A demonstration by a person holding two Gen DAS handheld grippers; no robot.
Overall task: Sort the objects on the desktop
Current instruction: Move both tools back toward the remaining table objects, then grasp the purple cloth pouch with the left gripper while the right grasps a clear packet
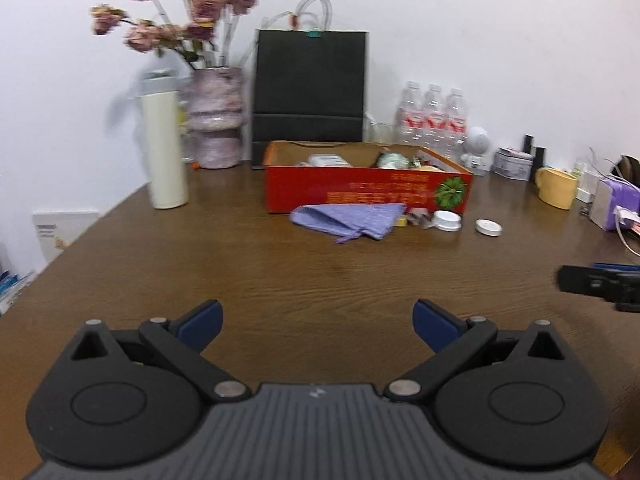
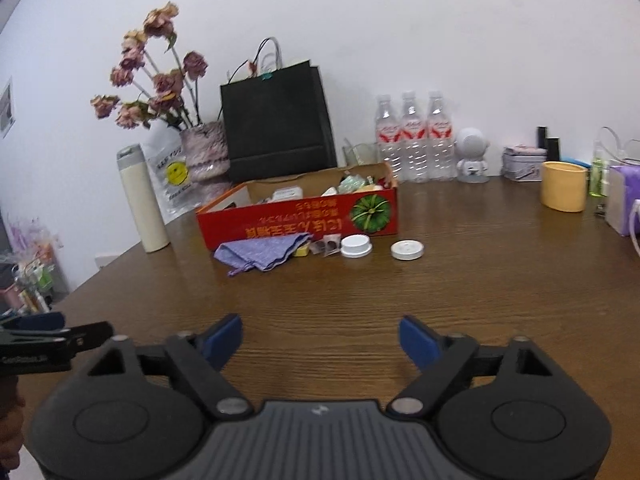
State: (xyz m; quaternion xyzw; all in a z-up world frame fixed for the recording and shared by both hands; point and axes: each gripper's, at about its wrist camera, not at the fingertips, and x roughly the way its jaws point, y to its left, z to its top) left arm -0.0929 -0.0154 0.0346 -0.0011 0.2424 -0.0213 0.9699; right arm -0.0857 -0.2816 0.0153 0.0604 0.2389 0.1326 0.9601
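Desktop objects, a purple cloth (image 2: 262, 254) and two white lids (image 2: 356, 246), lay along the red box (image 2: 300, 220) across the bench (image 2: 440, 300). I held both hand-held grippers, right (image 2: 320, 338) and left (image 1: 318, 326), jaws apart and empty, well short of them; the lids sat nearer my right.

We look at what seems a home or small office desk (image 2: 460, 300), brown wood grain, pushed against a plain white wall (image 2: 440, 40). Along the wall stand a vase of dried roses (image 2: 206, 152), a black paper gift bag (image 2: 276, 128), three water bottles (image 2: 412, 140), a white astronaut figure (image 2: 472, 156), a small tin (image 2: 524, 162) and a yellow cup (image 2: 564, 186). A red cardboard box (image 2: 296, 220) holds oddments, with a purple cloth pouch (image 2: 260, 254) and two white lids (image 2: 356, 246) lying before it, and a cream flask (image 2: 142, 204) at the left.
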